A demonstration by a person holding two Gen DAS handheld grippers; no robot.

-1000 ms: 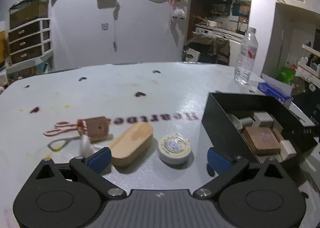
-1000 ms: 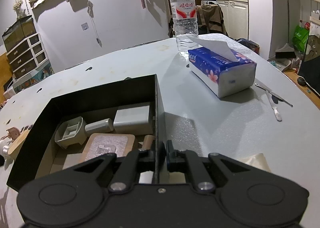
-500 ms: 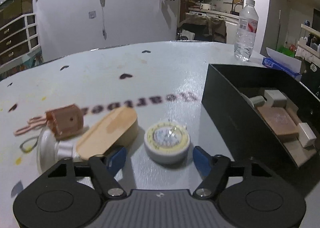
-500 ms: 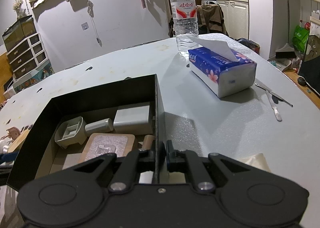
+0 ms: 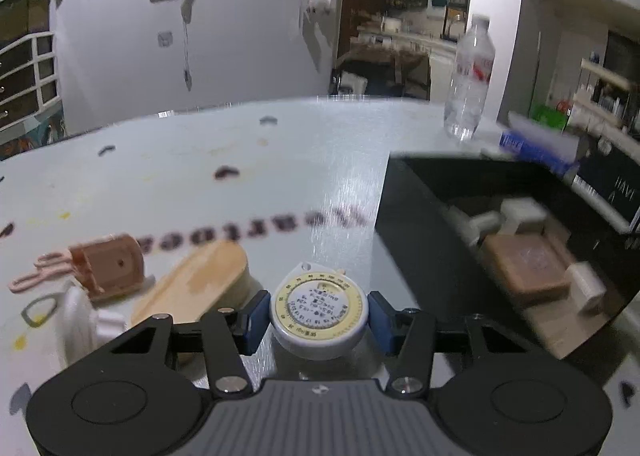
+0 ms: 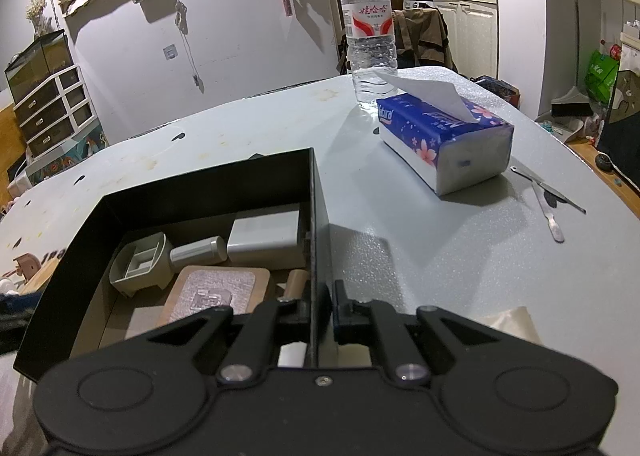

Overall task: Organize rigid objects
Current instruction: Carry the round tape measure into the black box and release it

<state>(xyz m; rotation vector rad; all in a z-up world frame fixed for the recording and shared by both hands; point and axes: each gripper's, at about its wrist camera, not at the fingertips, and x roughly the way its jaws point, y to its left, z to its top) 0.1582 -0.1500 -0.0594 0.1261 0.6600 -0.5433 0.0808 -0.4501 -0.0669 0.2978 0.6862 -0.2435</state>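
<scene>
My left gripper (image 5: 318, 316) is shut on a round white tape measure with a yellow dial (image 5: 319, 308), its blue pads against both sides. To its left on the table lie an oval wooden piece (image 5: 192, 284), a brown plug-like block (image 5: 106, 266) and a white suction piece (image 5: 78, 322). The black box (image 5: 416, 223) stands to the right with several items inside. My right gripper (image 6: 321, 306) is shut on the box's right wall (image 6: 318, 215). Inside I see a grey scoop (image 6: 140, 266), a white block (image 6: 264, 236) and a wooden-framed pad (image 6: 216, 292).
A water bottle (image 6: 370, 31) and a blue tissue pack (image 6: 444, 139) stand on the table beyond the box. Metal tweezers (image 6: 550, 201) lie at the right. A pink clip (image 5: 36, 274) and a grey ring (image 5: 38, 310) lie at the far left.
My left gripper moved forward around the tape measure and its jaws closed onto it. The right gripper stayed still, clamped on the box wall.
</scene>
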